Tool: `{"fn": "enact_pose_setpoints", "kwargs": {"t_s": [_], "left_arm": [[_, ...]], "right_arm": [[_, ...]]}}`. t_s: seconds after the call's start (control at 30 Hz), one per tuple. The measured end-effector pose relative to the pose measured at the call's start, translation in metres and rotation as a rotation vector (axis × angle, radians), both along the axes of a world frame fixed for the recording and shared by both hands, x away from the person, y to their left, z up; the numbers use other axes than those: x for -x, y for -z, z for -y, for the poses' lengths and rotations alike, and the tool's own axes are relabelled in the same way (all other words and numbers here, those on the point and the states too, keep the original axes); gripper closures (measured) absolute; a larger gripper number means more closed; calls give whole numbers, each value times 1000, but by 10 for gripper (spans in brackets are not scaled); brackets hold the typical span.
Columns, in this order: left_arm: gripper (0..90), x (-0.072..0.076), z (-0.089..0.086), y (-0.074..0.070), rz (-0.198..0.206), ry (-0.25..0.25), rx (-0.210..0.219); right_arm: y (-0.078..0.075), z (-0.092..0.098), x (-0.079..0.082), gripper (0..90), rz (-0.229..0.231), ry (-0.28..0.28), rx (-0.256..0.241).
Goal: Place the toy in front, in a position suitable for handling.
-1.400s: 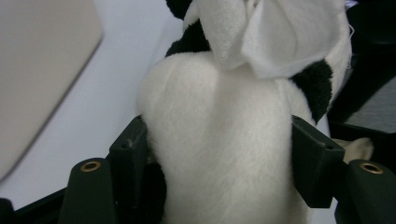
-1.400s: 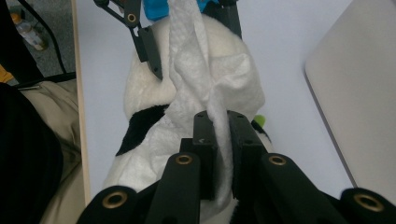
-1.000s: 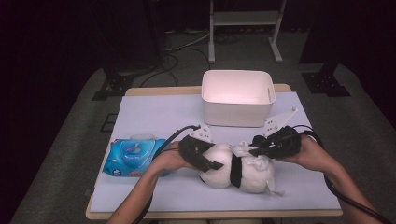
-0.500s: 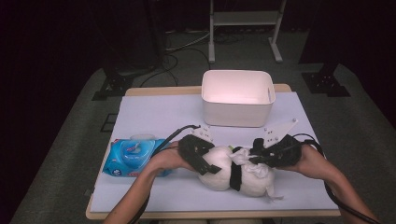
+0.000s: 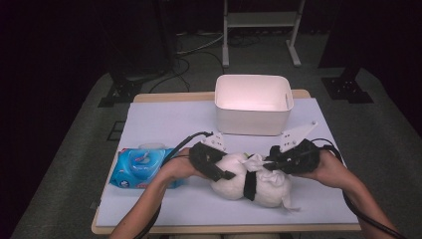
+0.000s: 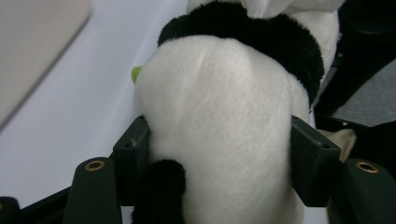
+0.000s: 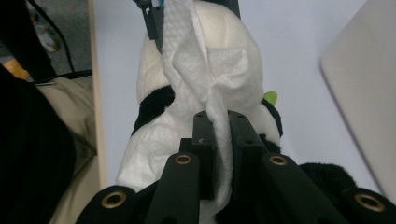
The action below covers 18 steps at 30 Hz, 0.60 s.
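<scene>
We have the plush panda [image 5: 251, 181] lying on the white surface [image 5: 164, 124] near its front edge, in front of the white bin [image 5: 253, 103], with the left gripper [image 6: 219, 154] spread wide around its white body and the right gripper [image 7: 220, 122] pinching a wet wipe [image 7: 205, 65] narrowly between its fingers [image 7: 204, 135]. We judge the wipe could slip free if we drag it hard across the fur, since so little of it is clamped. The soft body might also squirm out of our left fingers [image 6: 133, 149], as plush gives under pressure, rolling the toy toward the edge.
</scene>
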<state>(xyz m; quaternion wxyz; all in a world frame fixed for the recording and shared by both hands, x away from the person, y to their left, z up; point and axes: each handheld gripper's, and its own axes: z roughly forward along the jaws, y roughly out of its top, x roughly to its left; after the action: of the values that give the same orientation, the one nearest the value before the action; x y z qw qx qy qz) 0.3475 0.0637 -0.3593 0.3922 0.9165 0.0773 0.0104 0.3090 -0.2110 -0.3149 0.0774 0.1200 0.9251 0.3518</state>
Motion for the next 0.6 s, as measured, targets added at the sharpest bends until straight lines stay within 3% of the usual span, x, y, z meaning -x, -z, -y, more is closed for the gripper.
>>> {"fn": "enact_pose_setpoints", "kwargs": {"t_s": [0.13, 0.23, 0.3, 0.6], "left_arm": [[344, 1, -1, -4, 26, -8, -8], [343, 3, -4, 0, 13, -14, 6], [339, 5, -6, 3, 3, -20, 24], [333, 15, -10, 6, 35, -10, 12]], "right_arm": [[-3, -8, -7, 816, 9, 3, 8], [-2, -6, -10, 816, -4, 3, 1], [0, 0, -10, 815, -9, 13, -8], [0, 31, -11, 814, -16, 103, -22]]}}
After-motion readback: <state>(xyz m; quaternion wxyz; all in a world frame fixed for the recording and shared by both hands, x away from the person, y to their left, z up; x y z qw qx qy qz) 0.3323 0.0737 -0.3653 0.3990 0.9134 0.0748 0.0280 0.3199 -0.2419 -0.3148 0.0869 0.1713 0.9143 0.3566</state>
